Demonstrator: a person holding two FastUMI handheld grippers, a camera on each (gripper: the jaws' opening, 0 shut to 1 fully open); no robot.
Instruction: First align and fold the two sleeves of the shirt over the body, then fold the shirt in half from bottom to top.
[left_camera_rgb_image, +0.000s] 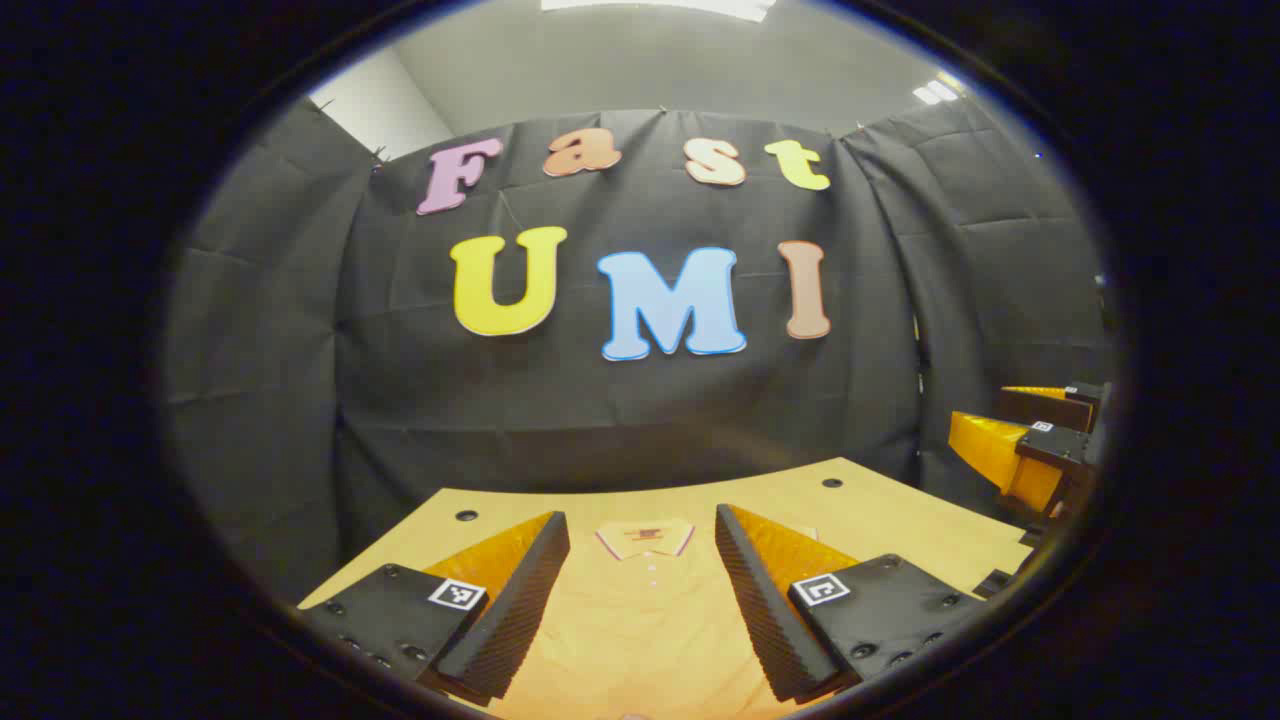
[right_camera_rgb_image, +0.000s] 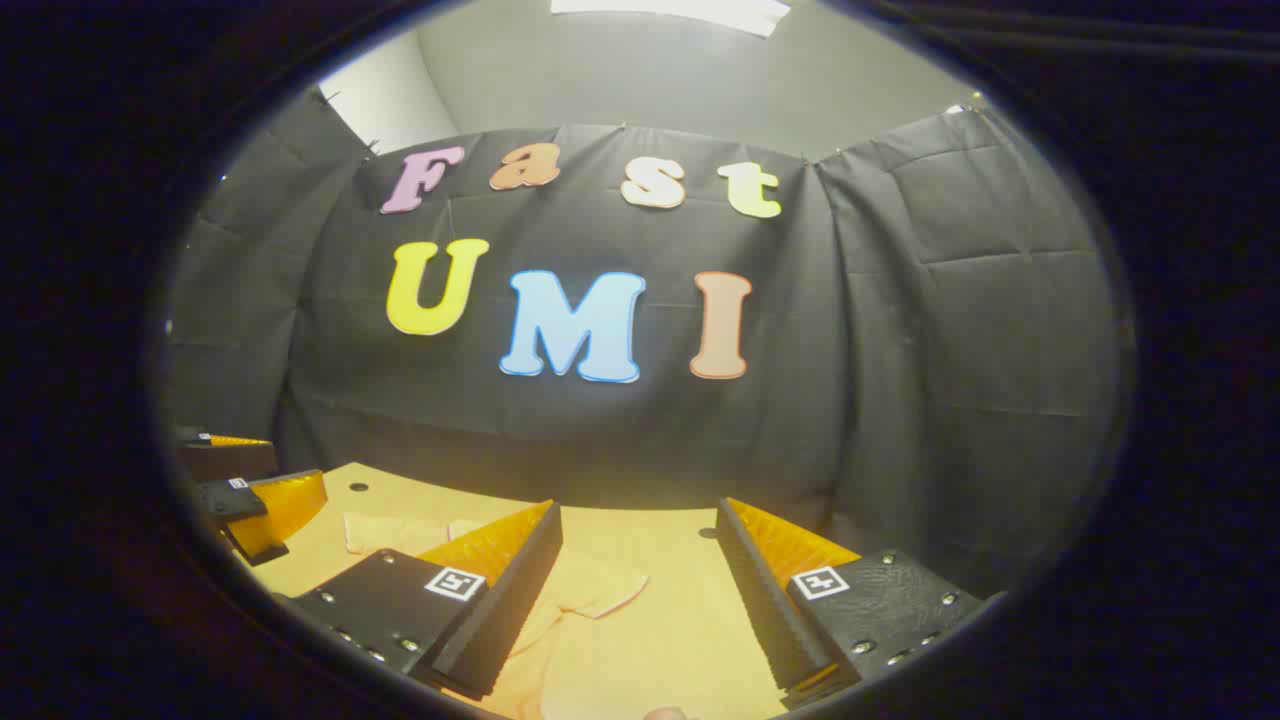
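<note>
A pale orange polo shirt (left_camera_rgb_image: 640, 620) lies flat on the wooden table (left_camera_rgb_image: 900, 530), its collar (left_camera_rgb_image: 645, 540) pointing away from me and its button placket running down the middle. My left gripper (left_camera_rgb_image: 640, 520) hovers over the chest, open, with nothing between its fingers. In the right gripper view one short sleeve (right_camera_rgb_image: 595, 590) with a trimmed cuff spreads out on the table (right_camera_rgb_image: 660, 560). My right gripper (right_camera_rgb_image: 640, 510) stands open above that sleeve, holding nothing. Each gripper also appears in the other's view, the right gripper (left_camera_rgb_image: 1030, 440) at the right edge and the left gripper (right_camera_rgb_image: 250, 490) at the left edge.
The table has small dark holes (left_camera_rgb_image: 466, 515) (right_camera_rgb_image: 357, 487) near its far corners. Black cloth walls close off the booth right behind the table's far edge. Bare wood shows beyond the collar and to the right of the sleeve.
</note>
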